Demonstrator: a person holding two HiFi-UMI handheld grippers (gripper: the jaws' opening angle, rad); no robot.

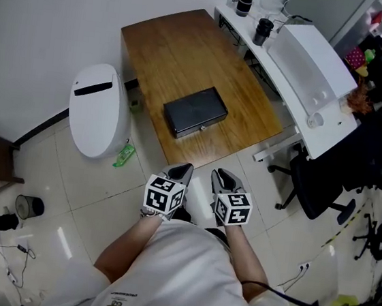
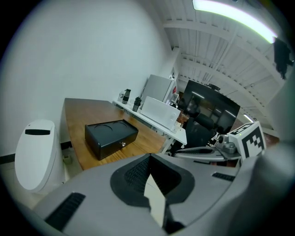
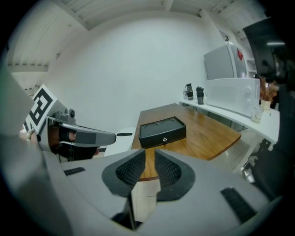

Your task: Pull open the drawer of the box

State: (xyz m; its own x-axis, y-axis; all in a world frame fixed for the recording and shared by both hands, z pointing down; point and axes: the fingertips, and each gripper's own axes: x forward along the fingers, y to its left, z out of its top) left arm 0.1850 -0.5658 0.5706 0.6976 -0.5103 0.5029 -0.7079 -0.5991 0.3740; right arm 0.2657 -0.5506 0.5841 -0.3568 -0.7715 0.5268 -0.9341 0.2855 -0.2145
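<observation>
Head view, seen from above: at left a white rounded bin (image 1: 99,107) stands on the tiled floor beside a wooden table (image 1: 182,48). A black box (image 1: 196,112) sits near the table's front edge, at the frame's centre, its drawer (image 3: 164,135) flush with the casing and shut, with a small round lock on its front. Below it, in the lower middle of the frame, a person in a white shirt holds two tools side by side over the floor, both well short of the box and aimed towards it. The left gripper (image 1: 181,171) has its jaws together, with nothing between them, as the left gripper view shows. The right gripper (image 1: 221,178) stands just to its right; in the right gripper view its jaws are a narrow gap apart and hold nothing, the box showing beyond them. At right, a white desk (image 1: 330,134) runs along the table's far side, with a black office chair (image 1: 314,187) below it.
</observation>
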